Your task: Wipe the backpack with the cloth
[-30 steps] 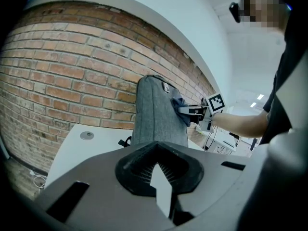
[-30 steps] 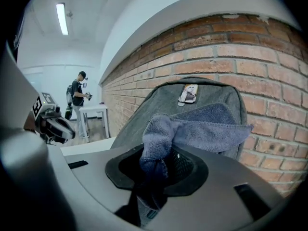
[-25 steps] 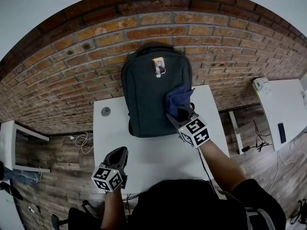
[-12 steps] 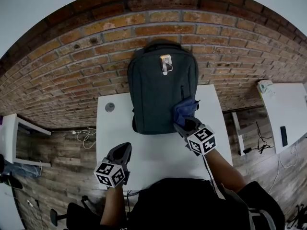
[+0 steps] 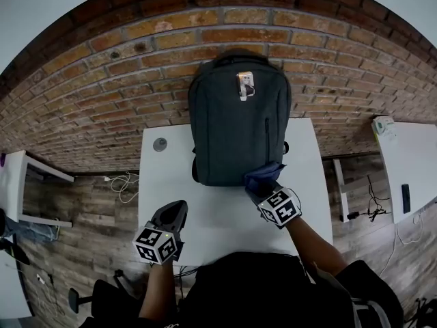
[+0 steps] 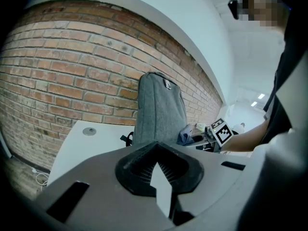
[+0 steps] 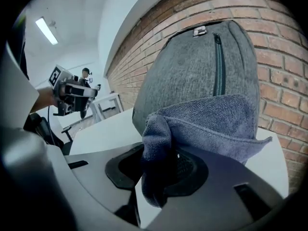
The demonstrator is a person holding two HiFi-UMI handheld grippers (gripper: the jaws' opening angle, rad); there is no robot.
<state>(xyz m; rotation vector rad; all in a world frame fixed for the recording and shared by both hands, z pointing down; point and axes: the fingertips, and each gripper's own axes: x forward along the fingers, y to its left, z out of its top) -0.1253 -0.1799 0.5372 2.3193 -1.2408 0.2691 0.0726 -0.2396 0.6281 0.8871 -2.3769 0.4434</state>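
We hold the right gripper (image 5: 262, 187) at the lower right corner of the grey backpack (image 5: 235, 125), which stands upright on the white table (image 5: 164, 183) against the brick wall (image 5: 130, 67). Its jaws are clamped on a bunched fold of the blue cloth (image 5: 263, 176) (the rest spreads forward and lies against the backpack's front, just below the vertical zip). Our left gripper (image 5: 174, 214) hovers over the table's near left part, well apart from the backpack, jaws drawn together with nothing between them.
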